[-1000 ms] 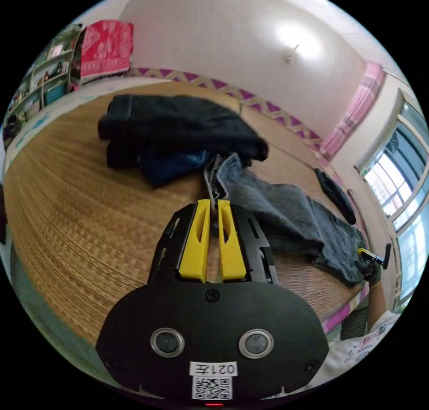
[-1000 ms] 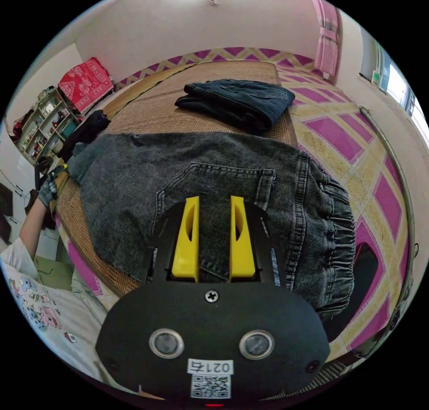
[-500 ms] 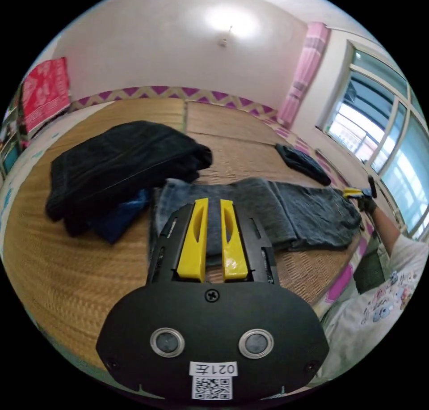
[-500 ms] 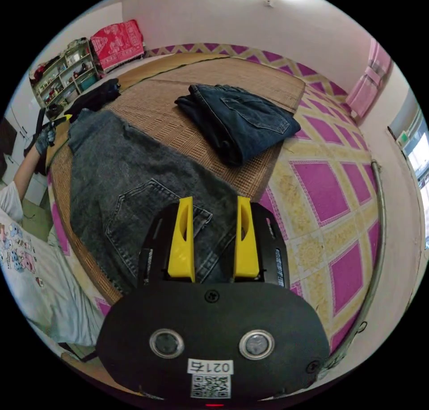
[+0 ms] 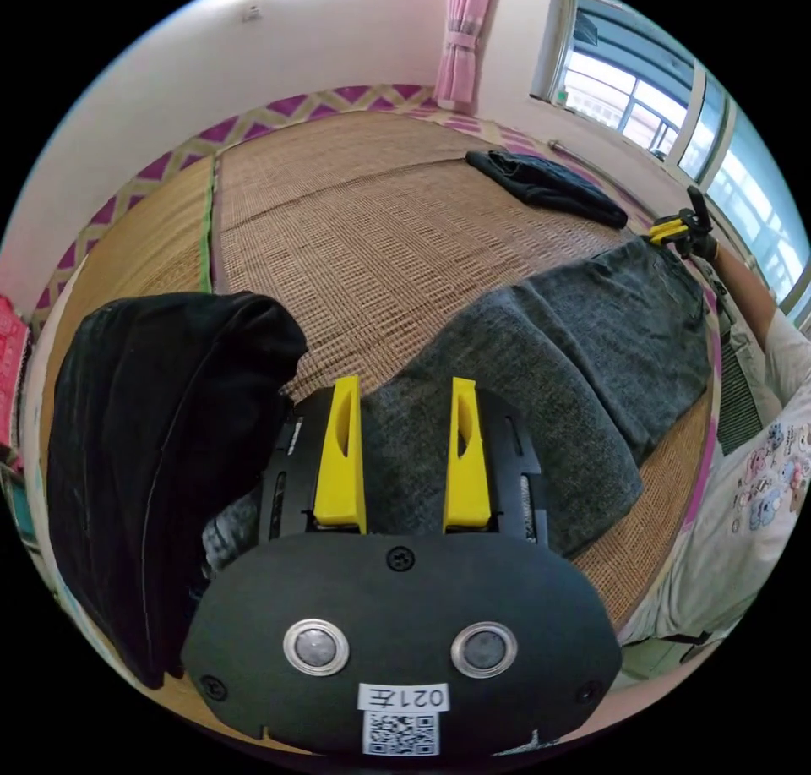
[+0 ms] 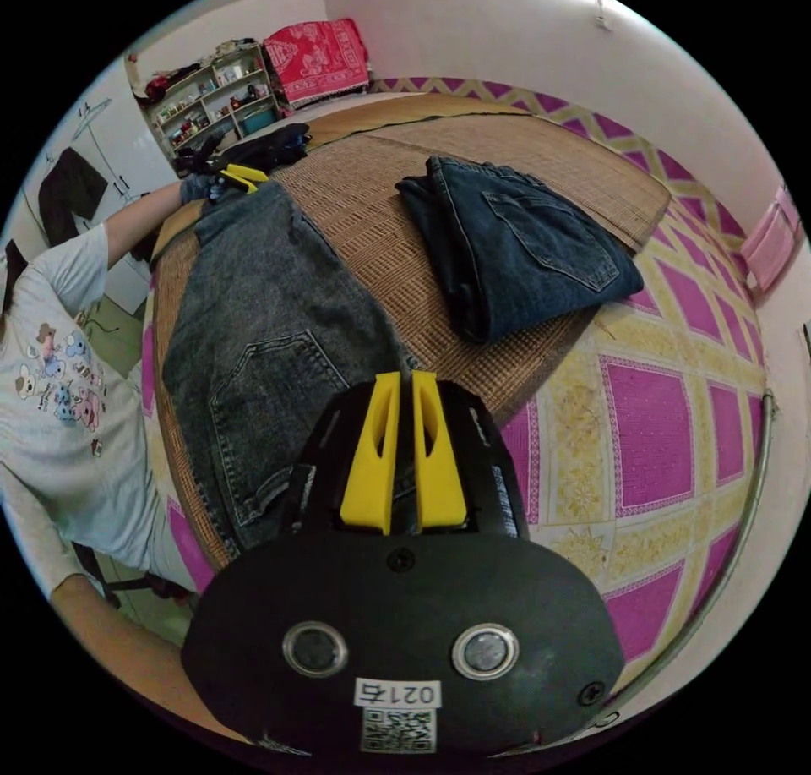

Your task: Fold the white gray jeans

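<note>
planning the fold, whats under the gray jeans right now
The gray jeans lie flat on a woven straw mat, which shows all round them. Anything beneath the denim itself is covered.

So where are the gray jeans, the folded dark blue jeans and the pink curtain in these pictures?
gray jeans [image 6: 270, 319]: right gripper view, on the leg above the back pocket.
folded dark blue jeans [image 6: 524, 251]: right gripper view, near its back pocket.
pink curtain [image 5: 463, 35]: left gripper view, at the tied middle.

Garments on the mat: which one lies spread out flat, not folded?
The gray jeans, stretched flat between both grippers; the dark blue jeans beside them are folded.
</note>
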